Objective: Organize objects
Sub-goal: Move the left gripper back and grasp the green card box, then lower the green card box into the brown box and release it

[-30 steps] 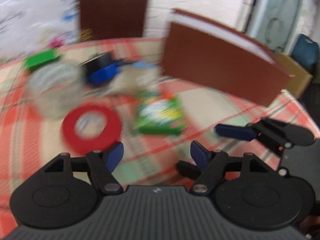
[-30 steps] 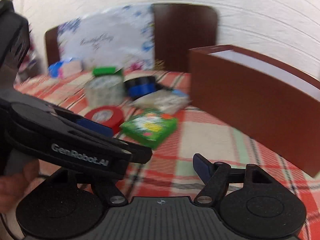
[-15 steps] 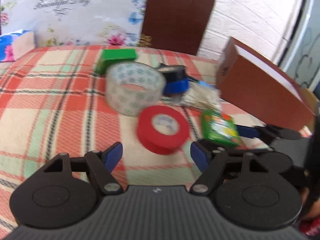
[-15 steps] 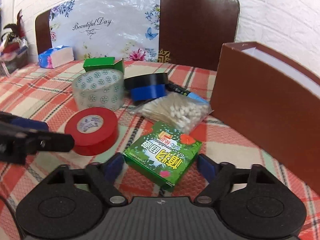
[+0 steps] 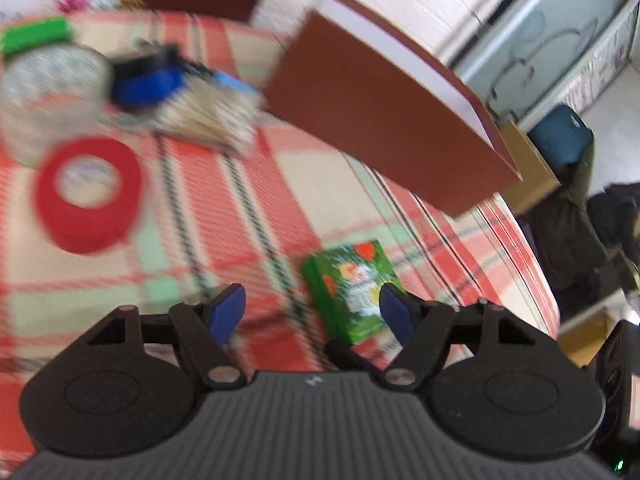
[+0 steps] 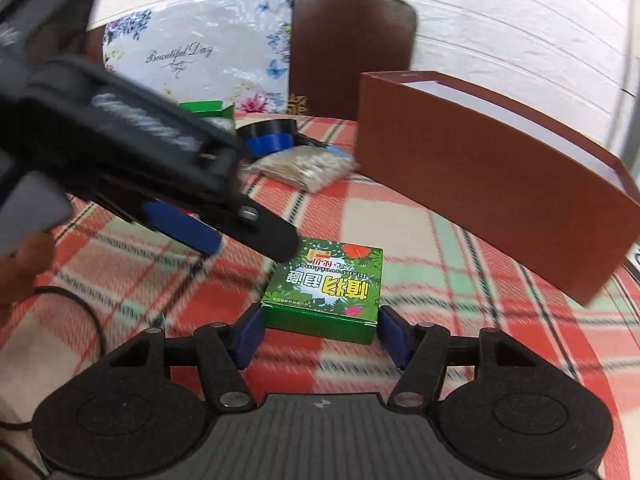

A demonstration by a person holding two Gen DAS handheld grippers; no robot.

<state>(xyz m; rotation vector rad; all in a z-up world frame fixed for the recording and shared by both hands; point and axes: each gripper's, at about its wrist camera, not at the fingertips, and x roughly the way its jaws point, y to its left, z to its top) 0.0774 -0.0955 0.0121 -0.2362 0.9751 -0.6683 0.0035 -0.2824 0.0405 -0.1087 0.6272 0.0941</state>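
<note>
A small green printed box (image 6: 322,286) lies between the blue pads of my right gripper (image 6: 322,336). The jaws are closing and the pads touch its two sides. In the left wrist view the same green box (image 5: 348,288) shows low on the plaid cloth, near the table's right edge. My left gripper (image 5: 310,308) hovers above it, its jaws narrowing a little with no pad on anything. From the right wrist camera the left gripper (image 6: 252,246) reaches in from the left, just over the box's far corner. An open brown box (image 6: 492,184) stands to the right.
A red tape roll (image 5: 88,196), a clear patterned tape roll (image 5: 48,80), a blue and black tape roll (image 6: 272,136), a bag of cotton swabs (image 6: 304,164) and a green carton (image 6: 204,108) lie farther back. A brown chair back (image 6: 352,48) stands behind the table.
The green box has shifted away from the swab bag and red tape toward the near right, staying between the right pads, which have narrowed onto it. My left gripper swung right over it.
</note>
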